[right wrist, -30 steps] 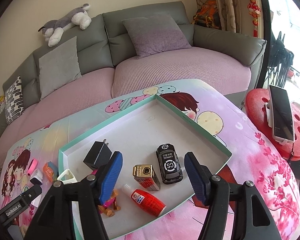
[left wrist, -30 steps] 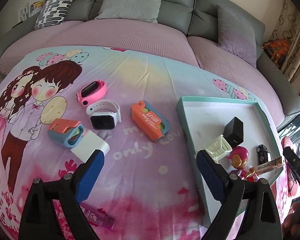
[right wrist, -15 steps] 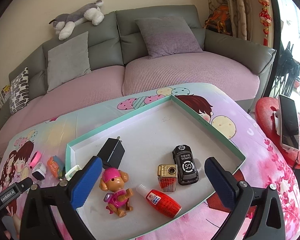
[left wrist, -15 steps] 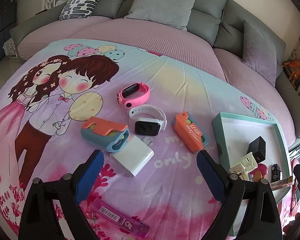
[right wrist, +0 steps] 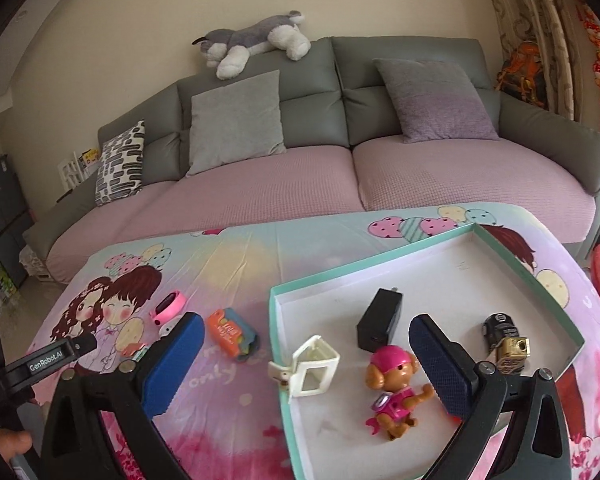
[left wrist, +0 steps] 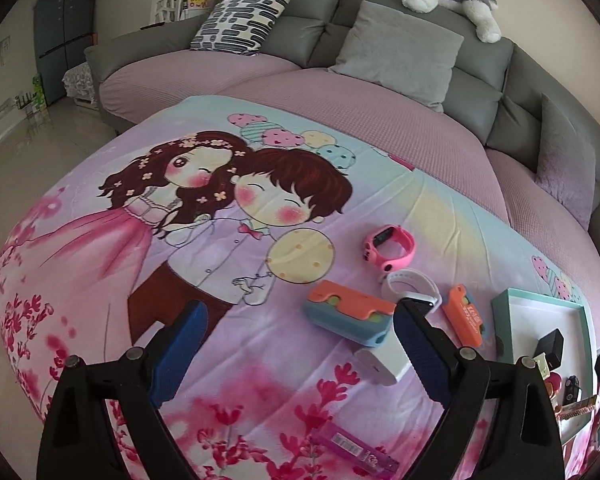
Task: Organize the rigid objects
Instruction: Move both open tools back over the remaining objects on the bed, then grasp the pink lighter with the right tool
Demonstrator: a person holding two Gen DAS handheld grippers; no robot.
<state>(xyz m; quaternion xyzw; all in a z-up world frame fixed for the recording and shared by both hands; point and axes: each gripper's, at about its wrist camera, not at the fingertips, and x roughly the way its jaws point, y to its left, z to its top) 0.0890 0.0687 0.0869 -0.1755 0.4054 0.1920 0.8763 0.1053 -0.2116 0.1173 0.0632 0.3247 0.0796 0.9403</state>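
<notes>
My left gripper (left wrist: pixel 300 354) hangs open over the cartoon cloth with nothing between its pads. To its right lie an orange-and-blue case (left wrist: pixel 348 316), a white charger (left wrist: pixel 380 362), a white watch (left wrist: pixel 410 288), a pink watch (left wrist: pixel 390 246) and a small orange case (left wrist: pixel 464 314). My right gripper (right wrist: pixel 306 364) is open wide above the near left corner of the teal tray (right wrist: pixel 372 258). Inside the tray lie a pink dog figure (right wrist: pixel 392 388), a white toy basket (right wrist: pixel 314 364), a black charger (right wrist: pixel 380 322), a black toy car (right wrist: pixel 498 326) and a gold cube (right wrist: pixel 514 354).
A pink flat box (left wrist: pixel 356 446) lies near the cloth's front edge. A grey and pink sofa (right wrist: pixel 284 196) with cushions curves behind the table. The tray (left wrist: pixel 540 300) sits at the cloth's right end. The left gripper's body (right wrist: pixel 56 354) shows at the right wrist view's left edge.
The right gripper's jaws spread wide and the pink dog figure now lies free in the tray. Both views have swung left; the tray has slid to the left wrist view's right edge.
</notes>
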